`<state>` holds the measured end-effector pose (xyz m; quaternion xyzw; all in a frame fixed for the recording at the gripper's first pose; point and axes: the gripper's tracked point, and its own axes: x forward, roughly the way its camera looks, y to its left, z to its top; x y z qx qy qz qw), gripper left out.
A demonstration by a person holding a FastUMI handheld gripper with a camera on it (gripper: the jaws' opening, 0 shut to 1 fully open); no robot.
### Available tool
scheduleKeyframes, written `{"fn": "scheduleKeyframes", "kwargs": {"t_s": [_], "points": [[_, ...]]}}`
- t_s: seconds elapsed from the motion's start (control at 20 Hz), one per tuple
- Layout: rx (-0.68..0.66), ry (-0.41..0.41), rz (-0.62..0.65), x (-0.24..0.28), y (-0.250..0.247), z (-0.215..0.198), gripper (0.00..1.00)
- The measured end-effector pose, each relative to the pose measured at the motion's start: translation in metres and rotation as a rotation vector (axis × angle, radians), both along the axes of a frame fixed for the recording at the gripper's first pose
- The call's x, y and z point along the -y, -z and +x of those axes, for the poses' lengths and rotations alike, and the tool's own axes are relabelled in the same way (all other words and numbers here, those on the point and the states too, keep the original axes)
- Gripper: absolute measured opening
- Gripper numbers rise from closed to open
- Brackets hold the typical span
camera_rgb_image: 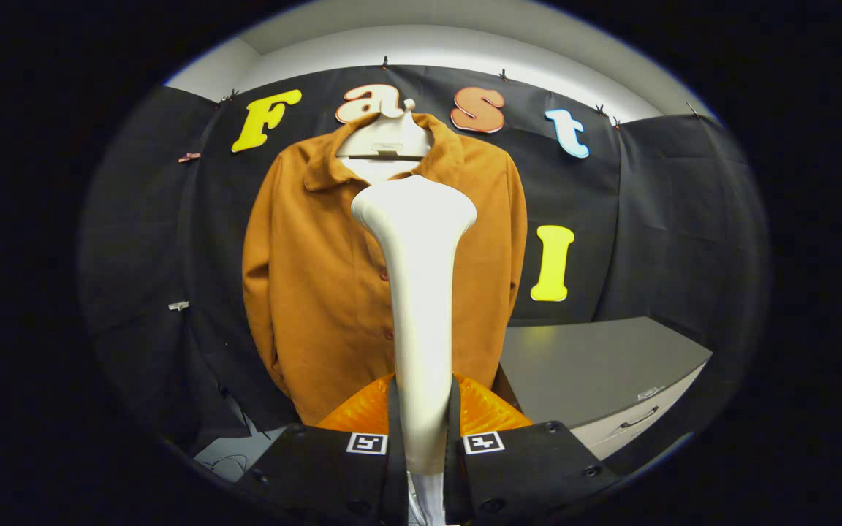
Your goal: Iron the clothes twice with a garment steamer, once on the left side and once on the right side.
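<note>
Orange shirt (319,277) was hung on a pale hanger (384,139) against the booth wall. Ahead of it, the white garment steamer (417,292) was held upright, pinched by the tool (421,431). A grey bench (596,365) was seen rightward.

Black cloth (655,219) drapes the booth walls, pinned up with small clips (188,157). Above it runs a pale wall (435,47), brightly lit. To the right stands a grey surface (596,365) — a handled drawer (636,420) below its front edge.
</note>
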<state>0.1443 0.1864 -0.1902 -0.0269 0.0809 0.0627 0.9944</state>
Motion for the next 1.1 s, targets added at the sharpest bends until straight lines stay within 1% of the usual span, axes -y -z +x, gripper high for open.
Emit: {"fn": "scheduleKeyframes", "kwargs": {"t_s": [0.2,0.45,0.85,1.1], "points": [[0.058,-0.023,-0.022,-0.036,-0.024,0.007,0.23],[0.086,-0.025,-0.052,-0.073,-0.025,0.023,0.23],[0.053,0.016,-0.11,-0.101,0.014,0.061,0.23],[0.054,0.035,-0.146,-0.102,0.033,0.072,0.23]]}}
